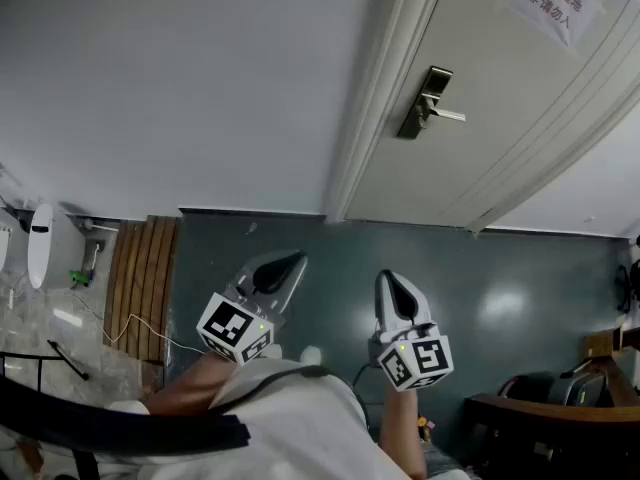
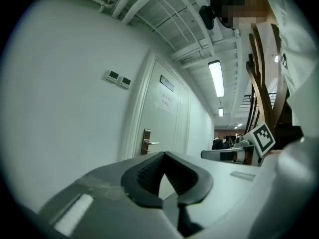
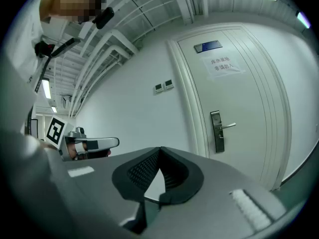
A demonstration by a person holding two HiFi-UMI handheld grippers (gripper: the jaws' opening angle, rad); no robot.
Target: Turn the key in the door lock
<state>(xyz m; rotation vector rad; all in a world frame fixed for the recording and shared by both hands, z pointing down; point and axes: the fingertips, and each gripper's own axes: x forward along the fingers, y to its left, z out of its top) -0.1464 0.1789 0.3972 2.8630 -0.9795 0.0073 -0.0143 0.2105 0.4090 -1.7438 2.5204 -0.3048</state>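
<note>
The pale door (image 1: 520, 118) stands closed, with a metal lock plate (image 1: 425, 103) and a lever handle (image 1: 447, 116) on it. I make out no key at this distance. The lock plate (image 2: 146, 142) is small and far off in the left gripper view; in the right gripper view the lock plate (image 3: 216, 131) sits right of centre. My left gripper (image 1: 292, 261) and right gripper (image 1: 393, 280) are held side by side over the floor, well short of the door. The left gripper (image 2: 164, 156) and right gripper (image 3: 159, 151) are both shut with nothing between the jaws.
A paper notice (image 1: 555, 3) hangs on the door. Two wall switches (image 3: 164, 86) sit left of the door frame. A wooden slatted panel (image 1: 140, 288) and a white fixture (image 1: 45, 243) are at the left. Dark furniture (image 1: 540, 418) stands at the lower right on the dark floor (image 1: 500, 288).
</note>
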